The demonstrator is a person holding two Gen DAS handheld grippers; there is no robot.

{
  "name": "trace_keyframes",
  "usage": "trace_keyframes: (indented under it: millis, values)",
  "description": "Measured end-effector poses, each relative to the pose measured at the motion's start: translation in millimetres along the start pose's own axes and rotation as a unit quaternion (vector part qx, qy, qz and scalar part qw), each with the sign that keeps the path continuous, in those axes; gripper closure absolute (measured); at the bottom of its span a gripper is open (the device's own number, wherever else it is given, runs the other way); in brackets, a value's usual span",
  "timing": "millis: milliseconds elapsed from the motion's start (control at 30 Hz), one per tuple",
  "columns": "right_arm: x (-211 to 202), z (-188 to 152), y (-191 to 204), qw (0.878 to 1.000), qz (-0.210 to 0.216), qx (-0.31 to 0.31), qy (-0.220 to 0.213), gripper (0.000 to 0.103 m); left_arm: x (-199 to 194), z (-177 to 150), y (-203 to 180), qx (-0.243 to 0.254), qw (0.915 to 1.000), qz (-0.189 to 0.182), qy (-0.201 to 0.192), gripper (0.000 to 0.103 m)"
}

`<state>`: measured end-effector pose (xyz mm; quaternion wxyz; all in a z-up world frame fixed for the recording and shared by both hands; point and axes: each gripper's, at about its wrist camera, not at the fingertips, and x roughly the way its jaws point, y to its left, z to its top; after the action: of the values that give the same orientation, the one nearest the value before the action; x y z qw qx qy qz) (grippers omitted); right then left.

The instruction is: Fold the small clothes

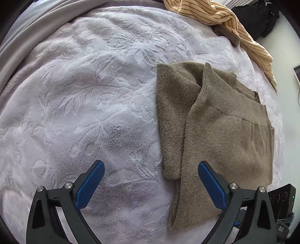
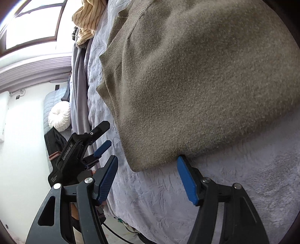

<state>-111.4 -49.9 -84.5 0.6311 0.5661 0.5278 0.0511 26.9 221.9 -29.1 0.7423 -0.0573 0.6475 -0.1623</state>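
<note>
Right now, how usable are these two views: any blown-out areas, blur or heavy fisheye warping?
Left wrist view: even soft light, sharp; the olive sweater and pale blanket bow toward the dark rounded corners. Right wrist view: the window is blown out to white, the sweater fills the frame close up and looks soft and grainy, and edges curve strongly.

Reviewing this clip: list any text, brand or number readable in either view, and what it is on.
"GenRoboAI", roughly; the letters are small: white print on the black body of the left gripper, seen in the right wrist view.
Small white lines lower on that same body: too small to read.
"SIO" or similar, upside down, on a dark strap at the bottom right of the left wrist view: uncertain.
Nothing readable on the olive sweater or the striped garment.
</note>
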Motion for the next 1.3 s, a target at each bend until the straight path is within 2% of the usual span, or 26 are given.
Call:
trace_keyframes:
  millis: [133, 233, 333, 400, 467, 533, 600, 633, 733, 800, 900, 933, 967, 1000, 1067, 1133, 1200, 1300]
  values:
    - [15.6, 3.6, -2.4, 0.999, 0.031, 0.027, -0.02, 0.03, -6.4, 2.0, 1.6, 0.013, 0.9995, -0.025, -0.01, 0.003]
    - [25.0, 7.7, -1.1, 0.996, 0.066, 0.051, -0.042, 0.03, -4.3, 6.8, -1.5, 0.022, 0.9982, -0.055, 0.0, 0.003]
    - [32.1, 10.2, -1.5, 0.991, 0.095, 0.081, -0.054, 0.03, -0.9, 12.2, -4.1, 0.009, 0.9961, -0.087, 0.013, 0.003]
    - [29.0, 3.9, -4.7, 0.988, 0.108, 0.095, -0.053, 0.03, -3.1, 14.0, -5.2, 0.004, 0.9954, -0.095, 0.008, 0.003]
    - [22.8, -6.9, -7.2, 0.992, 0.085, 0.087, -0.039, 0.03, -6.5, 15.9, -5.0, 0.011, 0.996, -0.089, 0.001, 0.003]
    - [10.8, -16.1, -9.5, 0.997, 0.038, 0.064, -0.035, 0.03, -8.2, 17.1, -2.5, 0.019, 0.9966, -0.08, 0.002, 0.003]
    - [-10.5, -18.2, -16.8, 0.996, 0.012, 0.053, -0.071, 0.03, -6.3, 18.8, 0.3, 0.02, 0.9965, -0.081, 0.005, 0.003]
    - [-21.8, -15.2, -22.2, 0.993, 0.014, 0.06, -0.096, 0.03, -5.4, 18.8, 1.9, 0.019, 0.9963, -0.083, 0.007, 0.003]
    - [-32.3, 3.0, -37.8, 0.984, 0.045, 0.102, -0.136, 0.03, -0.3, 19.1, 4.5, 0.013, 0.9961, -0.087, 0.013, 0.003]
    - [-21.1, 13.4, -36.1, 0.982, 0.072, 0.108, -0.135, 0.03, 2.0, 19.4, 4.6, 0.006, 0.9947, -0.101, 0.017, 0.003]
    - [12.5, 20.3, -20.1, 0.982, 0.111, 0.103, -0.109, 0.03, 4.8, 20.8, 3.0, -0.001, 0.9915, -0.128, 0.025, 0.003]
    - [24.7, 21.7, -14.4, 0.982, 0.12, 0.107, -0.098, 0.034, 6.0, 21.4, 2.4, -0.003, 0.9905, -0.134, 0.028, 0.003]
    - [34.8, 23.6, -10.6, 0.98, 0.135, 0.114, -0.086, 0.045, 7.2, 22.1, 1.5, -0.005, 0.9892, -0.143, 0.032, 0.003]
    - [44.0, 25.7, -8.5, 0.979, 0.148, 0.125, -0.071, 0.093, 8.6, 22.8, 0.9, -0.007, 0.9875, -0.153, 0.036, 0.003]
    - [43.8, 27.3, -7.3, 0.974, 0.169, 0.135, -0.071, 0.095, 10.8, 23.9, -0.1, -0.014, 0.9834, -0.175, 0.045, 0.003]
    - [32.1, 31.4, 1.9, 0.969, 0.205, 0.119, -0.074, 0.095, 14.4, 26.7, -3.7, -0.026, 0.975, -0.214, 0.054, 0.003]
    - [19.3, 35.4, 16.7, 0.968, 0.221, 0.09, -0.076, 0.095, 19.5, 31.3, -12.1, -0.032, 0.9654, -0.251, 0.062, 0.003]
    - [6.0, 40.9, 34.0, 0.969, 0.228, 0.055, -0.075, 0.095, 26.5, 40.5, -32.0, -0.029, 0.9569, -0.281, 0.067, 0.003]
